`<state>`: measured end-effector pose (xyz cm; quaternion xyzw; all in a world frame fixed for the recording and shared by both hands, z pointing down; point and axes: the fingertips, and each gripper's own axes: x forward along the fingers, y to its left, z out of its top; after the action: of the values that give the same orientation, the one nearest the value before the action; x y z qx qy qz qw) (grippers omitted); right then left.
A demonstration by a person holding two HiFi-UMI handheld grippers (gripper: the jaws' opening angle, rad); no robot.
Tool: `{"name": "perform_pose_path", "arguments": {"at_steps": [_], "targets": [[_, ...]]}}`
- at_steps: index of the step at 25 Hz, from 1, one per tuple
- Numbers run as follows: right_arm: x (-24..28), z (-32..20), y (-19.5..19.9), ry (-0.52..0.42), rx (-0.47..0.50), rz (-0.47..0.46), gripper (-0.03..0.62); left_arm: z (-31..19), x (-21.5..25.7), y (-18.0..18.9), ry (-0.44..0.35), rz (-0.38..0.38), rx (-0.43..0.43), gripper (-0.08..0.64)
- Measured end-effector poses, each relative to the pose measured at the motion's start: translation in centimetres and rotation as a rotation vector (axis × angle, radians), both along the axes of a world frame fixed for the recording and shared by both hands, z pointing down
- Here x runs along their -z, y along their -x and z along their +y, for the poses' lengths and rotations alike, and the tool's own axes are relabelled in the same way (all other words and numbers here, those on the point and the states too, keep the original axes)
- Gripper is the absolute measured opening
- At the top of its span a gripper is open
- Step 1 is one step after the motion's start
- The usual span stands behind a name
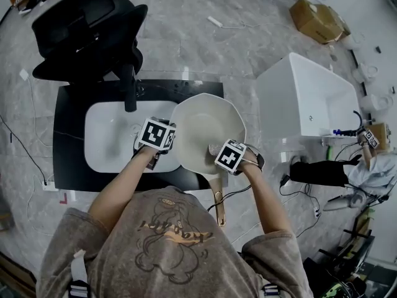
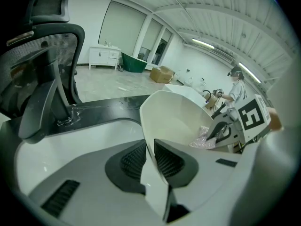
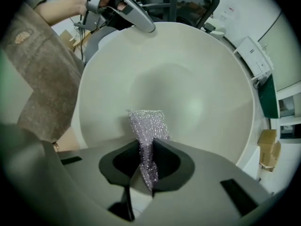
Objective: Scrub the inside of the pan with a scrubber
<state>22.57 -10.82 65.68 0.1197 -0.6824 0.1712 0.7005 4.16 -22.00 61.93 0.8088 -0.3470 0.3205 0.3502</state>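
Lower centre of the head view: the left tongs are clamping the near-left rim of the pan, with a pad pressing on each side of the wall. The right tongs are pinching the silvery scrubber, which is lying against the pan's inside. The pan is sitting at frame centre, just right of the sink basin. Risk: scrubbing pressure may be overloading the thin rim grip, causing the pan to pivot or slip. The narrowly pinched scrubber may be working free.

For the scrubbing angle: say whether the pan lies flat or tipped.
Tipped. The left gripper clamps the pan by its rim; its inside faces the right gripper and scrubber.
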Motion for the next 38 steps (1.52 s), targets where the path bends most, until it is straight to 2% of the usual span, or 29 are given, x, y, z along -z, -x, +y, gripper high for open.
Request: {"name": "perform_pose_path", "arguments": {"at_steps": [4, 13, 27, 32, 38], "targets": [[0.5, 2.4, 1.8, 0.089, -0.005, -0.059, 0.084, 0.0, 0.0, 0.0, -0.002, -0.007, 0.000, 0.061], [0.5, 4.5, 5.8, 0.169, -0.037, -0.142, 0.084, 0.0, 0.1, -0.1, -0.010, -0.021, -0.001, 0.061], [0.5, 2.1, 13.2, 0.168, -0.144, -0.371, 0.083, -0.2, -0.1, 0.0, -0.005, -0.026, 0.012, 0.061], [0.6, 0.0, 15.7, 0.121, -0.167, -0.438, 0.083, -0.2, -0.2, 0.0, -0.002, -0.022, 0.013, 0.061], [1.1, -3.4, 17.7, 0.053, -0.238, -0.529, 0.083, -0.1, -0.2, -0.1, 0.002, -0.019, 0.009, 0.061]]}}
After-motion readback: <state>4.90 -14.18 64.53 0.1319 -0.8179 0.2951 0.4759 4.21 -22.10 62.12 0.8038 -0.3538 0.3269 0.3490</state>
